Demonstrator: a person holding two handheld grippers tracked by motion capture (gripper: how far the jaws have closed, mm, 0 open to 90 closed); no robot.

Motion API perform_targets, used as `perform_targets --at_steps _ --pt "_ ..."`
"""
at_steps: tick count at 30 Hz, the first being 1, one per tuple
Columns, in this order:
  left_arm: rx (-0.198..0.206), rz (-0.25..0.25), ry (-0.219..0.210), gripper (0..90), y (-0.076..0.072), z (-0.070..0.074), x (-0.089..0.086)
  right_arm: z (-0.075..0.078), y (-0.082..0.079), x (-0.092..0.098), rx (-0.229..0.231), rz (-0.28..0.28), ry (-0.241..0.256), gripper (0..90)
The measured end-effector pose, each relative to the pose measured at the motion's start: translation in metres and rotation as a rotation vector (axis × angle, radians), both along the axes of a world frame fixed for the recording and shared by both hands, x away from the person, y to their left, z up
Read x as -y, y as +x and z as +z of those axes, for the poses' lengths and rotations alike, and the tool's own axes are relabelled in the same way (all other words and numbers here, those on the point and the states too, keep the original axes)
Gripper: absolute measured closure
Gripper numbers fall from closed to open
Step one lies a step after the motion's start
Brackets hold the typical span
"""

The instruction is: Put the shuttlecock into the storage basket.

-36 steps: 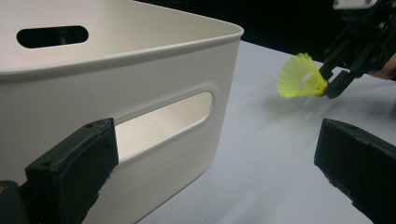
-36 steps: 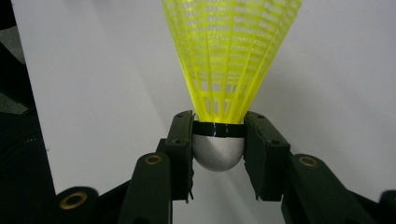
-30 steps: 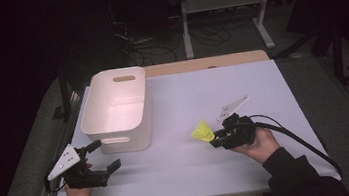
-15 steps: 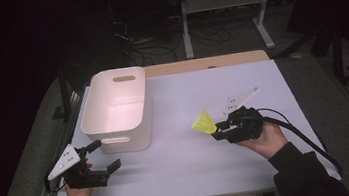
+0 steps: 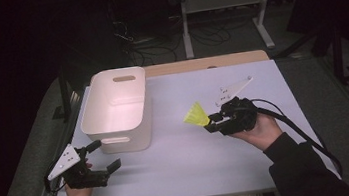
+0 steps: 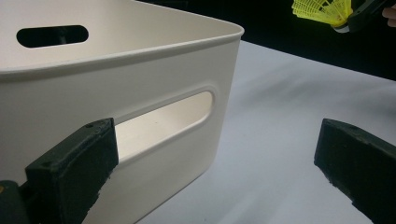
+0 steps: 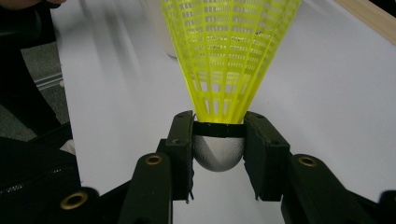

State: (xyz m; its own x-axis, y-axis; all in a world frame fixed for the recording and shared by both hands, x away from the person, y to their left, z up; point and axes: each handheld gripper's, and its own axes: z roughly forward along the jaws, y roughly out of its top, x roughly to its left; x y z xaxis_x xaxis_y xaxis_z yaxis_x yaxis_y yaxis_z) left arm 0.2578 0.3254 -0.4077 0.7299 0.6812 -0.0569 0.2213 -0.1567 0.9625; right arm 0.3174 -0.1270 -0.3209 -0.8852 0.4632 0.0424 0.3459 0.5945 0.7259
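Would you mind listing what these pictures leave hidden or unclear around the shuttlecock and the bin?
- Shuttlecock: in the right gripper view the skirt's wide end is cut off by the top edge; the right gripper covers the sides of its cork.
- White bin: in the left gripper view its floor is hidden behind its own wall.
- Left gripper: in the high view its jaw tips are small and dark.

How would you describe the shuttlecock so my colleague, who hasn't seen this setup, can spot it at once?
Start at the white rectangular plastic bin on the pale table, then look to its right. There the right tongs clamp the rounded white cork base of a bright yellow plastic shuttlecock, its mesh skirt flaring away from them. It is the table's one vivid yellow thing.
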Motion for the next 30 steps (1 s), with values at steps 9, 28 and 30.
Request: perform_targets --at_steps 9,28,30 --pt "0.0 0.001 0.002 0.0 0.0 0.0 0.0 0.007 0.006 -0.006 0.006 0.012 -0.001 63.3" --pt "-0.001 0.001 0.002 0.0 0.0 0.0 0.0 0.025 0.019 -0.025 0.019 0.045 -0.018 63.3" --pt "0.0 0.001 0.003 0.0 0.0 0.0 0.0 0.028 0.021 -0.026 0.022 0.048 -0.019 63.3"
